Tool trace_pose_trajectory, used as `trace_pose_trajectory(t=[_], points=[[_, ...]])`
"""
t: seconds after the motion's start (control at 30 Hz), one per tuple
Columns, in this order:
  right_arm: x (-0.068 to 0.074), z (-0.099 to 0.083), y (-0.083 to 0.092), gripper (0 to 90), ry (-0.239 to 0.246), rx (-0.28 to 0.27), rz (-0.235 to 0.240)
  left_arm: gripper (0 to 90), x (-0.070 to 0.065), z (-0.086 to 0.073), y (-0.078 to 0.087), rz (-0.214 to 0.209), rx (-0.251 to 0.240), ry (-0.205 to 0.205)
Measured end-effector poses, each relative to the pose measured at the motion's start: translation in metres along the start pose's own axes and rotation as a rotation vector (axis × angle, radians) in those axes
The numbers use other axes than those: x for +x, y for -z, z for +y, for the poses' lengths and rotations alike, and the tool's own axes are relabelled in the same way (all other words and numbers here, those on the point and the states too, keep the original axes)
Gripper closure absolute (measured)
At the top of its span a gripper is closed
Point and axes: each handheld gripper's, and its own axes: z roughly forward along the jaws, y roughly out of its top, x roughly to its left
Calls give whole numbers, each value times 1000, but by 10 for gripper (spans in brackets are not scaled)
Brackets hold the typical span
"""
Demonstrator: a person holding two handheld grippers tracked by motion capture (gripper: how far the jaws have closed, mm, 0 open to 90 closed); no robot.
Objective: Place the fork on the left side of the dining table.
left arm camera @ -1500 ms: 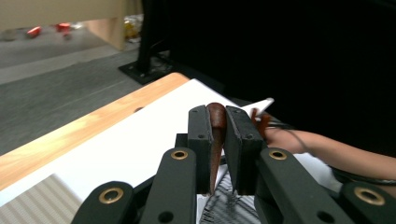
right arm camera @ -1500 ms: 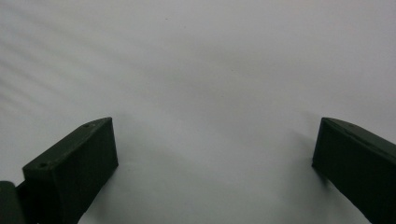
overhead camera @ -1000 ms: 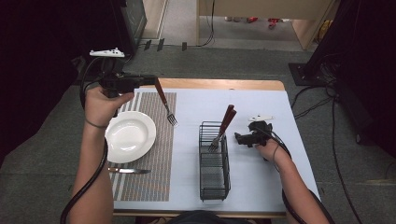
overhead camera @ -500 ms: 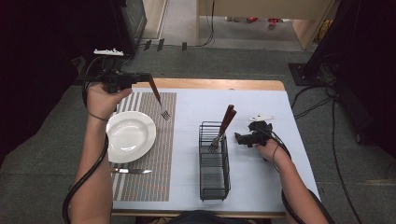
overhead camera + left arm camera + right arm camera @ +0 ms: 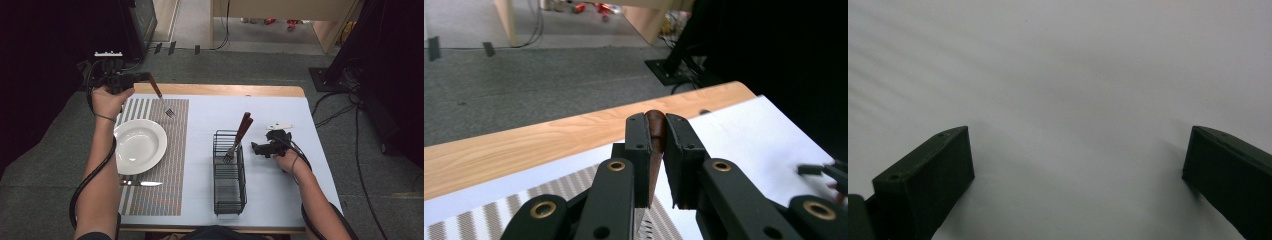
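Right now my left gripper (image 5: 146, 78) pinches the fork (image 5: 163, 101) by its wooden handle, tines hanging over the placemat (image 5: 175, 165) beside the plate (image 5: 137, 146) (my right gripper (image 5: 256, 148) rests released on the surface (image 5: 280, 115)).

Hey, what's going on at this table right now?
A person is setting a place at the table. The left tool is shut on a fork by its brown handle, tines hanging over the striped placemat beside the white plate. A knife lies on the mat on the person's side of the plate. The right tool rests open on the white table cover beside the wire caddy, which holds more cutlery.
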Motion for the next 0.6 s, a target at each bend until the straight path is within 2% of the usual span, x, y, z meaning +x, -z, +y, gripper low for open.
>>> trace_pose_trajectory(t=[0.23, 0.37, 0.6], points=[[0, 0, 0, 0, 0, 0, 0, 824, 25, -5, 3, 50, -36, 51], [0, 0, 0, 0, 0, 0, 0, 824, 34, -9, 3, 72, -54, 75], [0, 0, 0, 0, 0, 0, 0, 824, 42, -16, 2, 88, -42, 106]])
